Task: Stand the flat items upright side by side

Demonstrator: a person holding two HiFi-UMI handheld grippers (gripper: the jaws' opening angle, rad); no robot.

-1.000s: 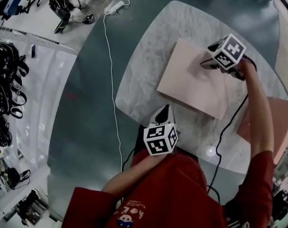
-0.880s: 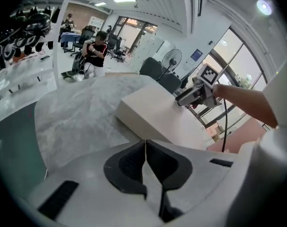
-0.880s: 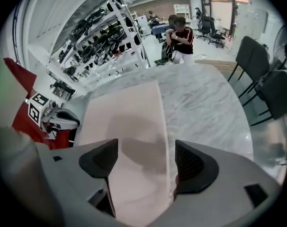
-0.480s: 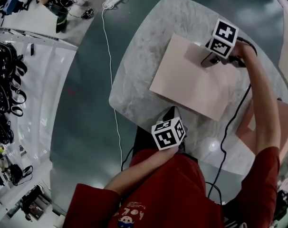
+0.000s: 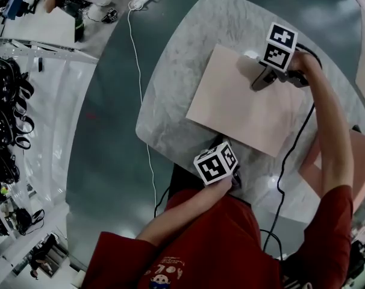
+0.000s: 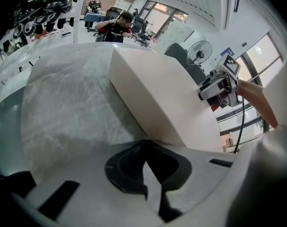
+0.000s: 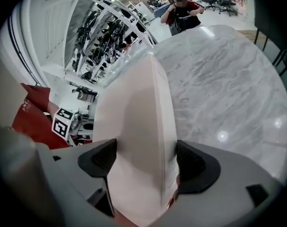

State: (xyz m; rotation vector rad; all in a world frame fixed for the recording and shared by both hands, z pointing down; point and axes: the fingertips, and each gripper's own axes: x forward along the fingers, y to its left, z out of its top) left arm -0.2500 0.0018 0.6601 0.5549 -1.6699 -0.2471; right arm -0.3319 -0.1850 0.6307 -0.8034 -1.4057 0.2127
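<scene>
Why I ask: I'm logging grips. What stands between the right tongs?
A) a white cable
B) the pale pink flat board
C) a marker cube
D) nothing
B: in the right gripper view the pale pink flat board fills the gap between the right tongs, whose jaws have just been opening.

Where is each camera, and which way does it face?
Head view: on the head, steeply down onto the marble table; arms show.
Left gripper view: on the left hand-held gripper, across the table; shut jaws show.
Right gripper view: on the right hand-held gripper; jaws, just opened wider, straddle the pink item.
All share that item.
</scene>
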